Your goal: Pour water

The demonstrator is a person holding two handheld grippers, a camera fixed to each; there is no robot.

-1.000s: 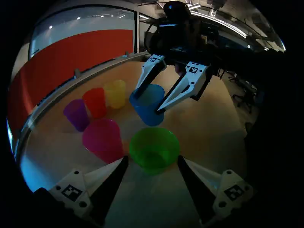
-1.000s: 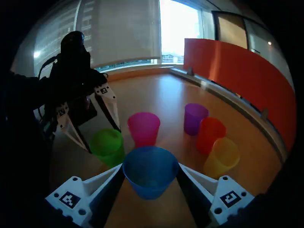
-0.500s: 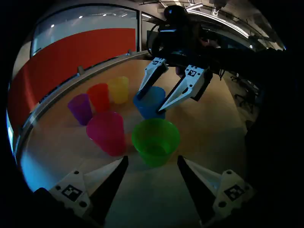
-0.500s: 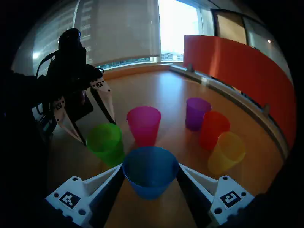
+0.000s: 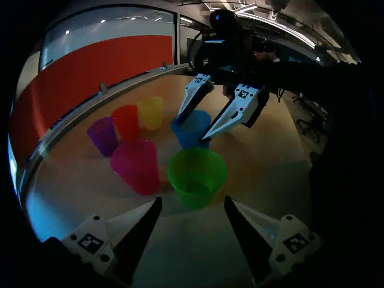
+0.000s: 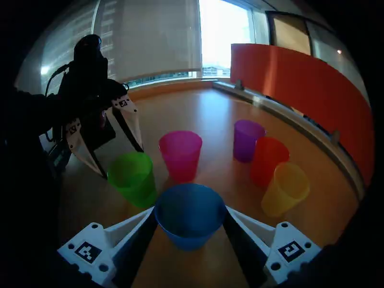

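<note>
Grips the blue cup (image 6: 189,228) with the right tool (image 6: 190,212), pinched snugly on both sides. Has drawn the left tool (image 5: 192,200), wide open and empty, back from the green cup (image 5: 197,175) (left standing on the bench (image 5: 269,158), beside the blue). Suggests pouring into green next. Smooth, translucent, tapered plastic; thin-walled, probably easily squeezed.

Dim foreground; blown-out window (image 6: 223,38) glare (fisheye-bent edges)
</note>
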